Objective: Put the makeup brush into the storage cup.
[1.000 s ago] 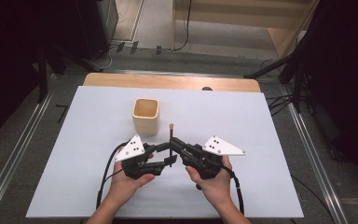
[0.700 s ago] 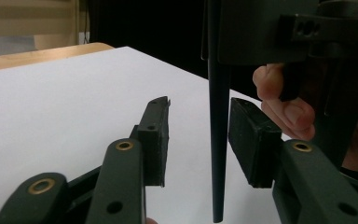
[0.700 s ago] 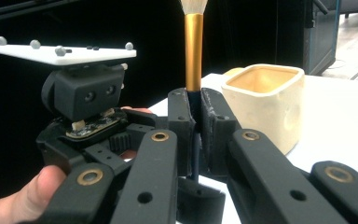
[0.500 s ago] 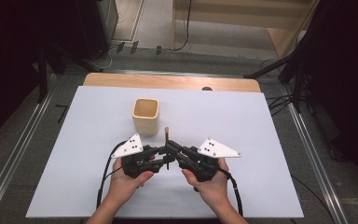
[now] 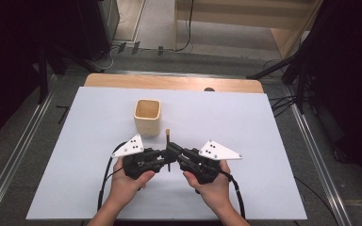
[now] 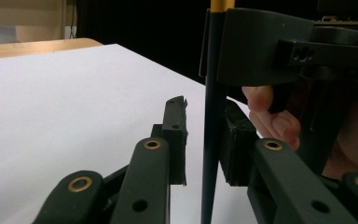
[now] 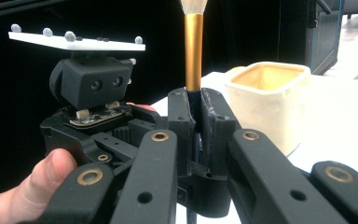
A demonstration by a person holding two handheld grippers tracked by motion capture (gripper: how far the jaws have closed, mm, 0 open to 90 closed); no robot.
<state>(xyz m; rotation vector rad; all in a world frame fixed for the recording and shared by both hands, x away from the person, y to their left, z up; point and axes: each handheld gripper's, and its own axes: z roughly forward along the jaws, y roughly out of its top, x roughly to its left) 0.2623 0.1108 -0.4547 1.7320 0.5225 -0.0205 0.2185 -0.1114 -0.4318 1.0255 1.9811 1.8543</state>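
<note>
A brush (image 5: 168, 137) with a dark handle, gold ferrule and pale bristles stands upright at the middle of the white table. My right gripper (image 5: 174, 153) is shut on its handle just below the ferrule; in the right gripper view both jaws of the gripper (image 7: 195, 100) press the brush (image 7: 193, 51). My left gripper (image 5: 164, 159) comes in from the left, lower down. In the left gripper view its jaws (image 6: 205, 109) stand open around the handle (image 6: 213, 140), with a gap on the left side. A beige square cup (image 5: 147, 115) stands empty behind the grippers.
A white sheet (image 5: 264, 136) covers the table, with a wooden strip (image 5: 169, 82) along the far edge. The cup (image 7: 265, 102) is close behind the brush. Cables (image 5: 106, 174) trail from both grippers toward the person. Dark stands and floor rails surround the table.
Both grippers and the upright brush shifted slightly left and toward the person a second ago, then held nearly still. The right gripper has kept its hold on the brush throughout.
</note>
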